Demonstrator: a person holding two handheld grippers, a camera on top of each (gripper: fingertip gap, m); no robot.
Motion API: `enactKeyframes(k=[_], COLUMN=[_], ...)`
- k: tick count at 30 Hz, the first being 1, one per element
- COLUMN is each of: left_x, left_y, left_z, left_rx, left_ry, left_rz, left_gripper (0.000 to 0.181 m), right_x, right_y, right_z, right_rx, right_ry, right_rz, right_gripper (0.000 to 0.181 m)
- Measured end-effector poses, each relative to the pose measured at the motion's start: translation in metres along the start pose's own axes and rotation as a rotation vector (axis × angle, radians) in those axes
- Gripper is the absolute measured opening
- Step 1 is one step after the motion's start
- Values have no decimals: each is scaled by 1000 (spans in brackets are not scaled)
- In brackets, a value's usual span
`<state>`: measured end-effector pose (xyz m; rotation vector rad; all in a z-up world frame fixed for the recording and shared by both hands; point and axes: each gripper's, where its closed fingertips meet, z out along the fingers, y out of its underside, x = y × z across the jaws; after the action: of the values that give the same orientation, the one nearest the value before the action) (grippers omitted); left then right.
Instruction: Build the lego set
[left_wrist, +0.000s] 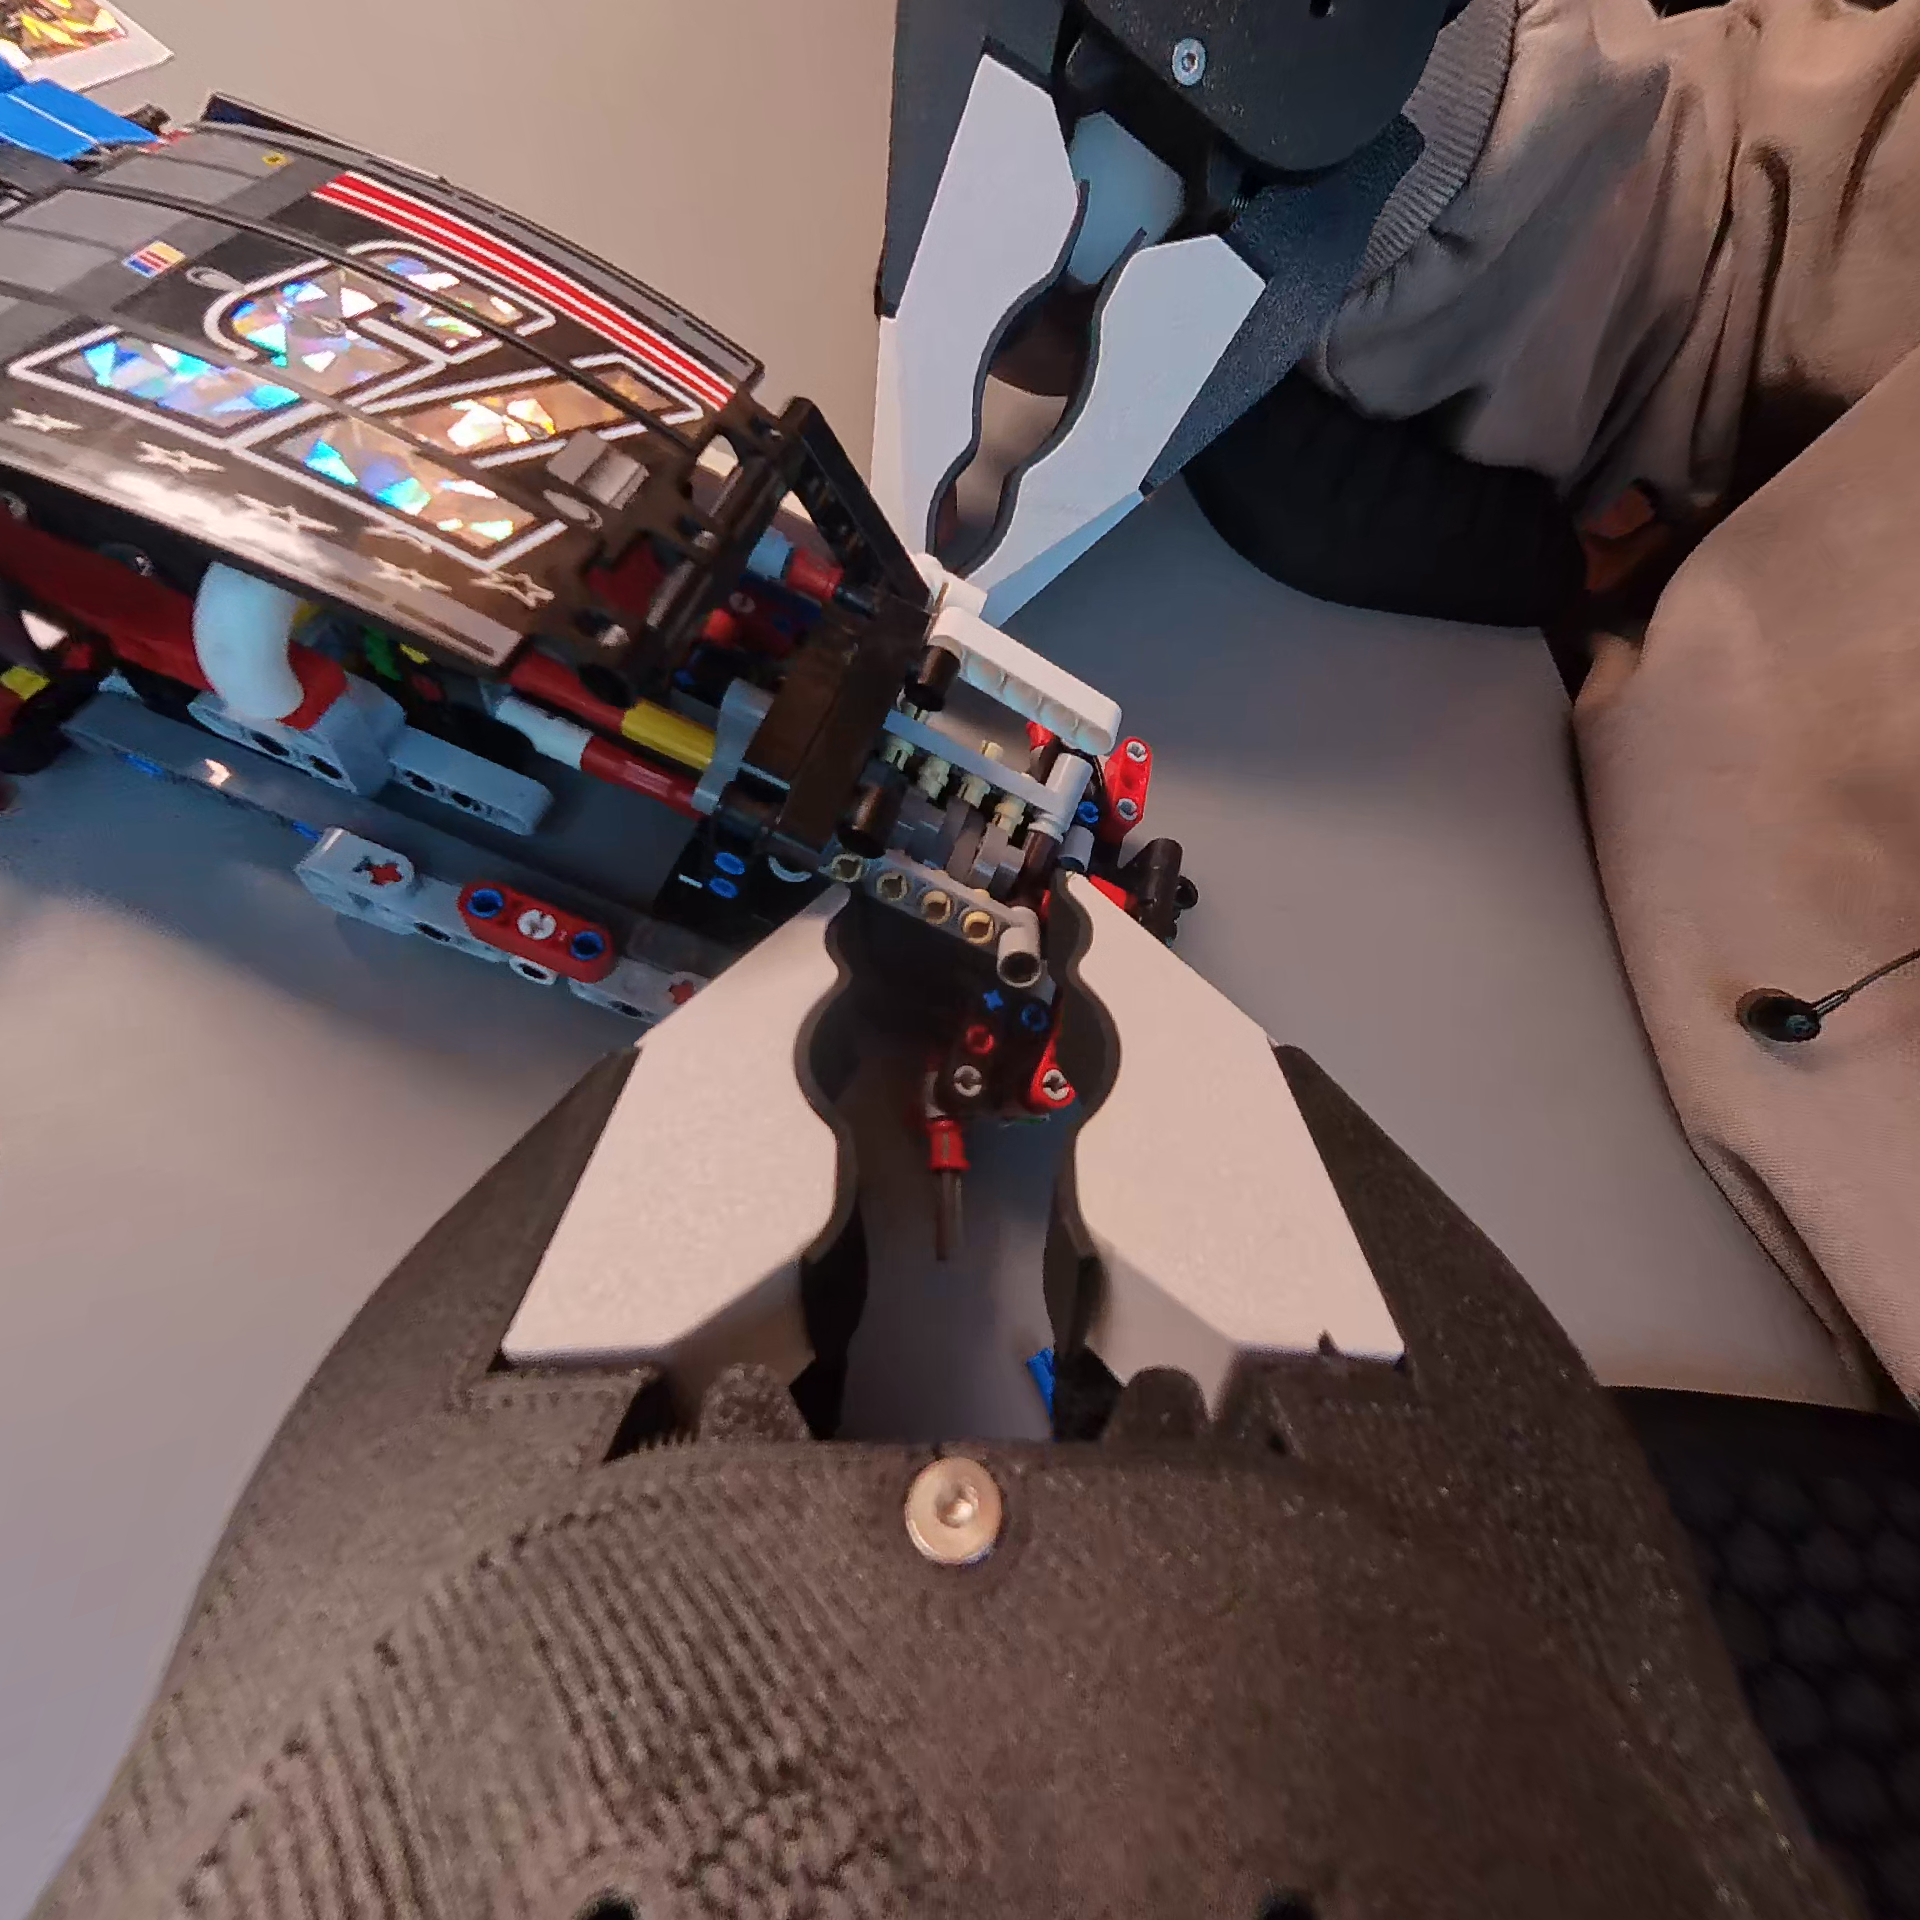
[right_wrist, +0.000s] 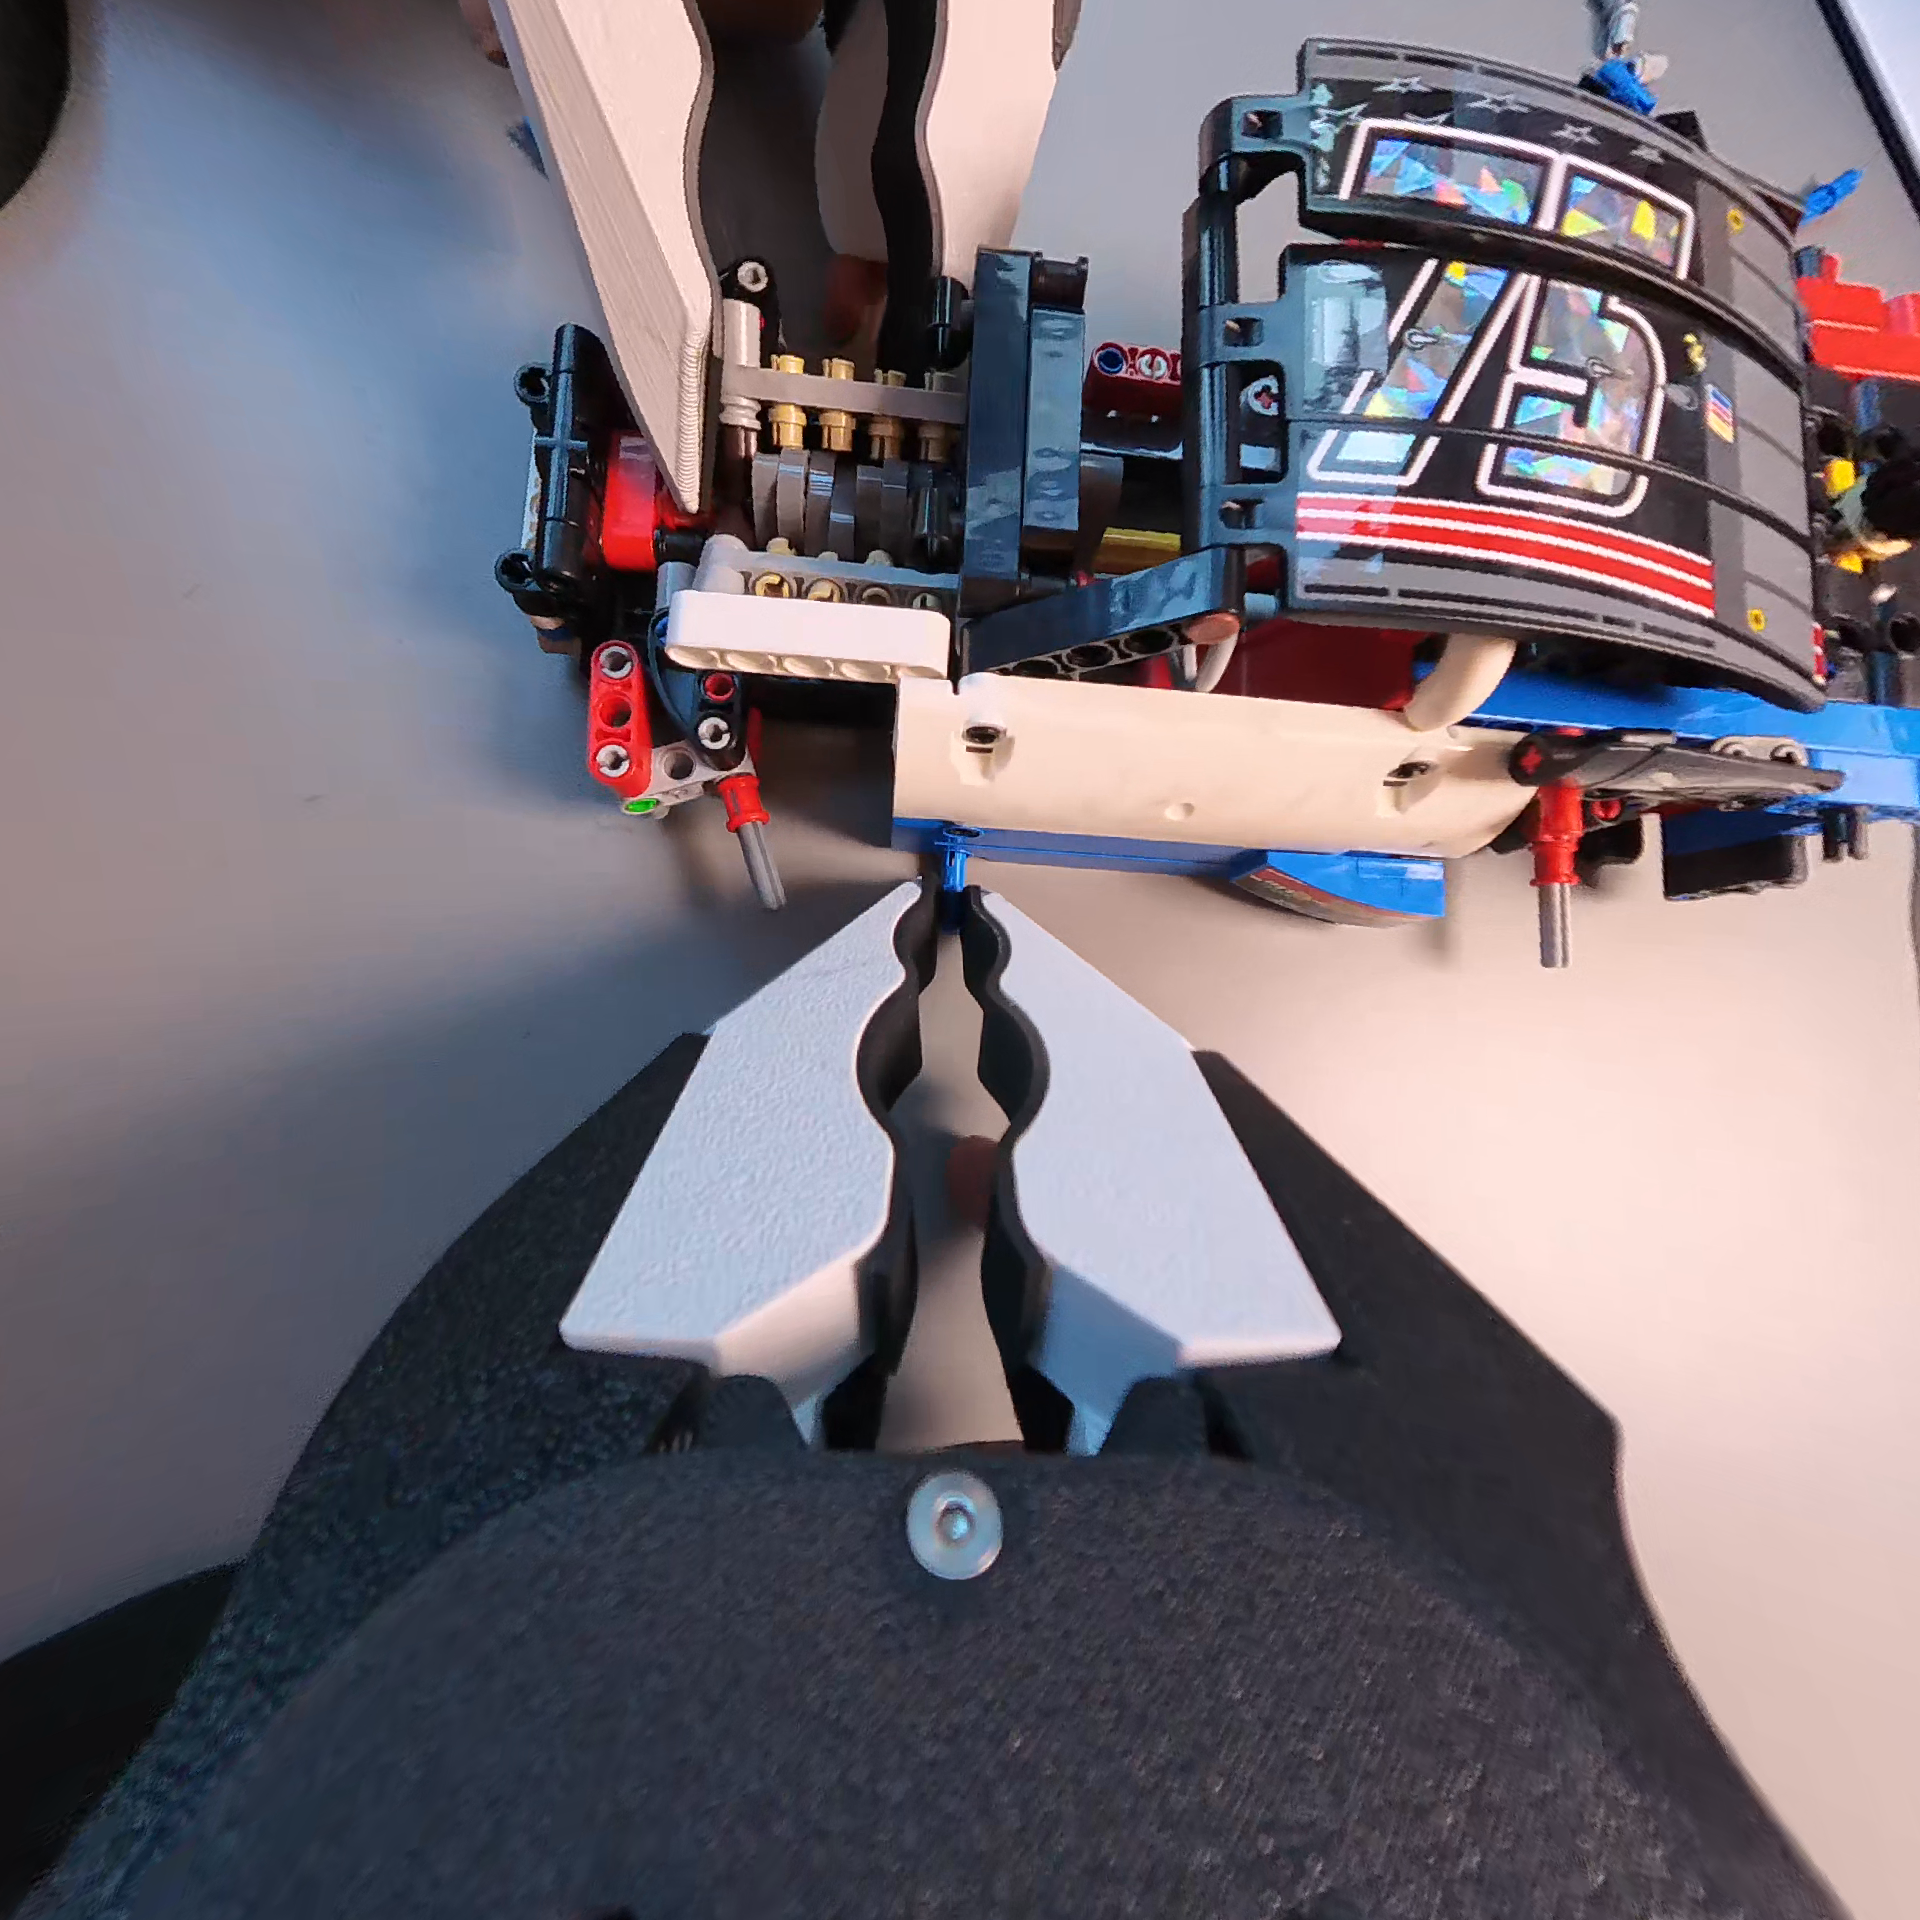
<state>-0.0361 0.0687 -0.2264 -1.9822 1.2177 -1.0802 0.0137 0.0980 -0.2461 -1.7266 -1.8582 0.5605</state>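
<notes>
The lego car (left_wrist: 364, 416) lies on the grey table, with a black roof bearing shiny stickers and red stripes; it also shows in the right wrist view (right_wrist: 1455, 416). My left gripper (left_wrist: 956, 894) is closed around the car's open engine end, one finger on each side. It shows from the far side in the right wrist view (right_wrist: 821, 343). My right gripper (right_wrist: 940, 904) is nearly closed on a small blue pin (right_wrist: 951, 868) at the car's blue lower edge, below the white side panel (right_wrist: 1143, 769). It comes in from above in the left wrist view (left_wrist: 961, 571).
A person's beige jacket sleeve (left_wrist: 1714, 520) fills the right side. A grey and red beam strip (left_wrist: 499, 914) lies along the car's near side. Blue bricks (left_wrist: 52, 125) and a printed sheet (left_wrist: 73, 31) are at the far left. Bare table (right_wrist: 260, 727) lies left of the car. About 7 cm separates my left fingertips from my right.
</notes>
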Motion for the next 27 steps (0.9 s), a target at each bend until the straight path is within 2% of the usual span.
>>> enactKeyframes(k=[4, 8, 16, 27], left_x=[0, 0, 0, 4], left_y=[0, 1, 0, -1], left_z=[0, 0, -1, 3], left_rx=[-6, -9, 14, 19], left_ry=[8, 8, 25, 15], left_rz=[2, 7, -19, -4], left_gripper=[33, 33, 33, 34], right_x=[-1, -1, -1, -6], right_y=[-2, -3, -1, 12], right_z=[1, 2, -2, -10], right_rx=[-2, 20, 59, -29], right_ry=[-72, -116, -29, -37], right_rz=[-54, 8, 39, 58], right_gripper=[1, 1, 4, 3])
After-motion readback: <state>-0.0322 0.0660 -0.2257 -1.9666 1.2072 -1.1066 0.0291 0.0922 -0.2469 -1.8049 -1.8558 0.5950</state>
